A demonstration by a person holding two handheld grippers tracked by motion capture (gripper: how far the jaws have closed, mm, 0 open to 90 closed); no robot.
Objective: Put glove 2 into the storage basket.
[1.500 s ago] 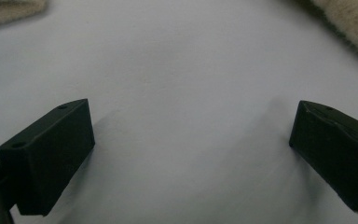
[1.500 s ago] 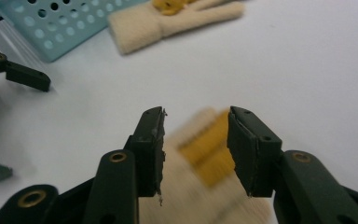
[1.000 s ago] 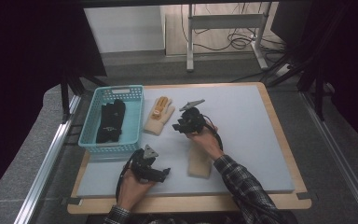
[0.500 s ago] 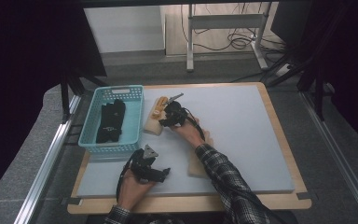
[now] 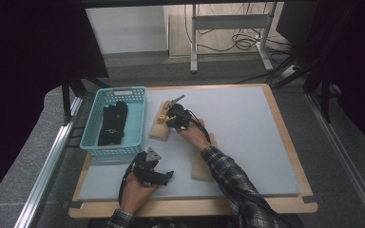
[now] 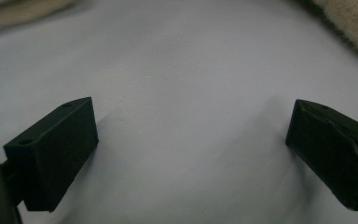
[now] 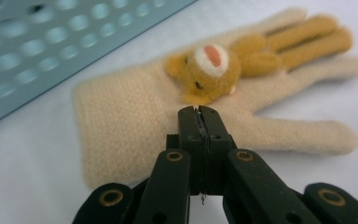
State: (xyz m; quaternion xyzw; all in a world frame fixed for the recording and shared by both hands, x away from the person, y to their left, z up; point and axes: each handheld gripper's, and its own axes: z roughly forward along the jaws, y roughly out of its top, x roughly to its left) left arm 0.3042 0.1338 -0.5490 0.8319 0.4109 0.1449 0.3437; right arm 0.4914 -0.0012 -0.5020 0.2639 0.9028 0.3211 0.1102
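A cream knitted glove [image 7: 135,121] with a brown bear figure [image 7: 207,70] on its back lies flat on the mat beside the basket; in the high view this glove [image 5: 158,129] is right of the basket. My right gripper [image 7: 199,112] is shut, its tips low over the glove's palm just below the bear, with nothing visibly pinched; the high view has it [image 5: 171,118] over the glove. A second cream glove [image 5: 198,166] lies partly under the right forearm. My left gripper [image 6: 191,123] rests open on bare mat near the front [image 5: 164,176].
A teal perforated basket [image 5: 135,124] at the left holds black gloves [image 5: 111,122]. The grey mat [image 5: 256,137] lies on a wooden board with open room at the right. The basket wall [image 7: 51,42] stands close behind the bear glove.
My right gripper has moved from above the near glove to the far left, over the bear glove by the basket. The left gripper has stayed put.
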